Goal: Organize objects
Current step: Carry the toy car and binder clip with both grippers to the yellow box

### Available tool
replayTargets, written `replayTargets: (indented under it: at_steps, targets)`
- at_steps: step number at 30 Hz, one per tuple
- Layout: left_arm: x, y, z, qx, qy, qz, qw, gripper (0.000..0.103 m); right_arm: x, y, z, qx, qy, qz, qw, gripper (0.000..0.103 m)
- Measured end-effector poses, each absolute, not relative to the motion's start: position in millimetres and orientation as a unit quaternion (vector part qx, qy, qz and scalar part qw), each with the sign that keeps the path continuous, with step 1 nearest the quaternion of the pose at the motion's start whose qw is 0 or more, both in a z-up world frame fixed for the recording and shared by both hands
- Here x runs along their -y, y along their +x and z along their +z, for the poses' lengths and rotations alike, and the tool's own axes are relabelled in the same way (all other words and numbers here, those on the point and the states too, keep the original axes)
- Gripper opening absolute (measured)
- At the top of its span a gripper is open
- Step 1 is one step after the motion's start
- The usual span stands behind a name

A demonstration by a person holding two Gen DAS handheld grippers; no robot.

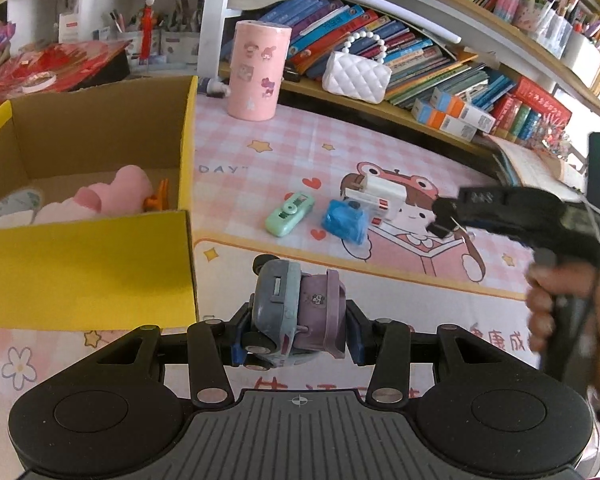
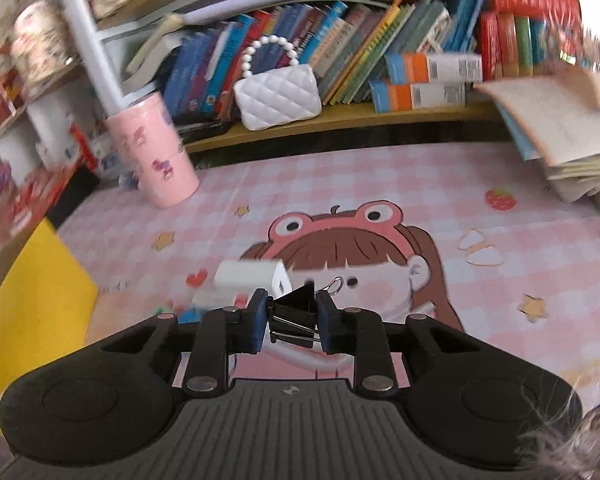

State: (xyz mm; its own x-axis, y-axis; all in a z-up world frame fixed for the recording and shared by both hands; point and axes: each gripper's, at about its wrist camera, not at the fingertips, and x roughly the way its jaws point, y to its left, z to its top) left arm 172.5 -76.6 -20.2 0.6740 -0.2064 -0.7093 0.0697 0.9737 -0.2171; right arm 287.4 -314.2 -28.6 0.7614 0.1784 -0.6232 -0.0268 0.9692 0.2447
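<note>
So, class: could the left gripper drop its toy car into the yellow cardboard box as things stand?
Probably yes. The left gripper is shut on the toy car, the cardboard box sits just to its left with its top open, and nothing stands between them. The plush items inside leave room.

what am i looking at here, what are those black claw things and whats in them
No robot here: a person holds a hand-held gripper in each hand, each with a camera looking along its fingers, giving one picture each. The left hand-held gripper clamps a small toy car beside a yellow cardboard box. The right hand-held gripper pinches a black binder clip. On the pink desk mat lie a green toy camera, a blue one and a white box.
</note>
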Motion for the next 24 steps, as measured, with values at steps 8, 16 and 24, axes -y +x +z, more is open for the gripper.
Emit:
replayTargets:
  at_steps: [8,16,24]
  targets:
    - [57,148,-17,-0.382,-0.101,-0.098,0.913,0.044,278,210,-9,-0.352,0.078,0.076,0.93,0.024]
    - [19,121,-9,-0.358,-0.113,-0.084,0.923,0.044,221,154,-7,-0.363,0.035,0.104,0.925,0.024]
    - [-31,82,-10,-0.359,-0.132,-0.052,0.923,0.044,157,113,-3,-0.357,-0.004,0.152,0.922,0.024]
